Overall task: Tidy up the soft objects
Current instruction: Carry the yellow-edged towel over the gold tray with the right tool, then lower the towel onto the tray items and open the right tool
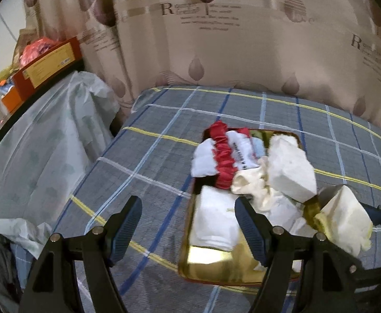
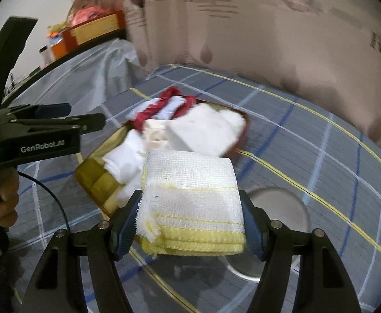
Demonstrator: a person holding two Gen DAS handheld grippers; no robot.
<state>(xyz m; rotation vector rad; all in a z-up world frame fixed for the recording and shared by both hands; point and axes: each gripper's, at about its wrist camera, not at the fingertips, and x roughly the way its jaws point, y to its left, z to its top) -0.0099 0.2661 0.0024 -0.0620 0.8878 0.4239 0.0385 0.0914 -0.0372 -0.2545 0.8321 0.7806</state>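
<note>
Gripping folded white gauze cloth [image 2: 193, 203] (yellow-edged, frayed) | right hand-held gripper [image 2: 190, 224] | left hand-held gripper [image 1: 188, 228] wide, empty

Piled cloths [image 1: 245, 172] crowd the tray [image 1: 211, 258]; checked bedsheet [image 1: 143, 156] leftward lies open.

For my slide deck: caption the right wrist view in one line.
Right gripper clamps a folded gauze cloth above the plaid bedsheet, near a gold tray of soft items.
</note>
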